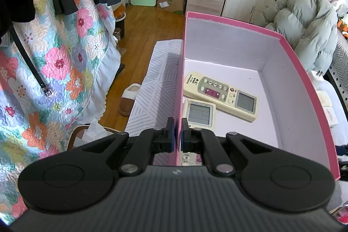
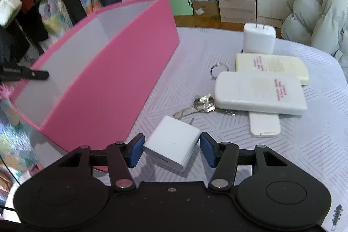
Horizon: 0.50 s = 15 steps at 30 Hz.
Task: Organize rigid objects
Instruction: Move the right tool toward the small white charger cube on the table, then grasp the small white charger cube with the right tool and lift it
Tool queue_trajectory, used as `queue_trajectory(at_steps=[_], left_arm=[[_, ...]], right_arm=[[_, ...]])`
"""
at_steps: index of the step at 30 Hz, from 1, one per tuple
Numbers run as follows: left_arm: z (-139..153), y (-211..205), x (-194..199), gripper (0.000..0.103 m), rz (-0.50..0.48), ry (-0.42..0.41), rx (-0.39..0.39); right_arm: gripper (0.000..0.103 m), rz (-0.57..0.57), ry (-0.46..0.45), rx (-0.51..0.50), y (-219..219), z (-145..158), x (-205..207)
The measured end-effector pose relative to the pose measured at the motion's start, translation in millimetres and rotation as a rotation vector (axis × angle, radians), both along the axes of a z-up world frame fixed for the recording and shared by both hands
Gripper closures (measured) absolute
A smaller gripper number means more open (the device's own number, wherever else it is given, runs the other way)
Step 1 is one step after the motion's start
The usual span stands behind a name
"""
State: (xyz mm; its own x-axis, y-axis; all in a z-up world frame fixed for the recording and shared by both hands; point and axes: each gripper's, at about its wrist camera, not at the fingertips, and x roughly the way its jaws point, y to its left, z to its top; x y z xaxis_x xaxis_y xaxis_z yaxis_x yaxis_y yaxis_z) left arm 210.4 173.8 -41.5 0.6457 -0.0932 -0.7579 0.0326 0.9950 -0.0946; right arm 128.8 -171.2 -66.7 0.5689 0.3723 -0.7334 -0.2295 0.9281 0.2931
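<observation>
Both claws are in view on my feeds: the left gripper (image 1: 177, 134) is clamped tight on the near side wall of the pink box (image 1: 308, 88), one pad outside the wall and one inside, while the right gripper (image 2: 171, 150) stands open with a small white charger (image 2: 173, 150) lying between its pads; I see a gap on the left pad's side, and the right pad sits just beside the charger's corner, so I do not record a grip. No earlier picture reached me for comparison. Largest item first: the pink box stands on a grey-striped bedspread (image 2: 282, 145), ahead and to the left of the right claw. Inside it, just beyond the left claw, lie two cream remote controls (image 1: 219, 96), one overlapping the other, faces up. Ahead and to the right of the right claw, two white remotes (image 2: 260, 94) lie face down side by side, touching, the nearer one resting on a loose battery cover (image 2: 264, 125). Beyond them a larger white plug adapter (image 2: 258, 38) stands upright, prongs up. Between the charger and the nearer remote lies a bunch of keys (image 2: 199, 107), and a bare key ring (image 2: 218, 70) lies further on.
</observation>
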Motion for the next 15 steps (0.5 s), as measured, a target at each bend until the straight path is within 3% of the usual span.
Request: queue_trajectory(at_steps=[4, 9, 12, 15], left_arm=[[-1, -1, 0, 0.099, -0.001, 0.0, 0.004], [-1, -3, 0, 0.1, 0.005, -0.002, 0.019], [0, -5, 1, 0.1, 0.002, 0.001, 0.029], [1, -4, 1, 0.1, -0.006, 0.005, 0.029]], right_arm=[[0.042, 0.048, -0.074, 0.06, 0, 35, -3], [0.042, 0.249, -0.176, 0.156, 31, 93, 16], [0.042, 0.435, -0.173, 0.063, 75, 109, 40], [0.042, 0.579, -0.105, -0.126, 121, 103, 68]])
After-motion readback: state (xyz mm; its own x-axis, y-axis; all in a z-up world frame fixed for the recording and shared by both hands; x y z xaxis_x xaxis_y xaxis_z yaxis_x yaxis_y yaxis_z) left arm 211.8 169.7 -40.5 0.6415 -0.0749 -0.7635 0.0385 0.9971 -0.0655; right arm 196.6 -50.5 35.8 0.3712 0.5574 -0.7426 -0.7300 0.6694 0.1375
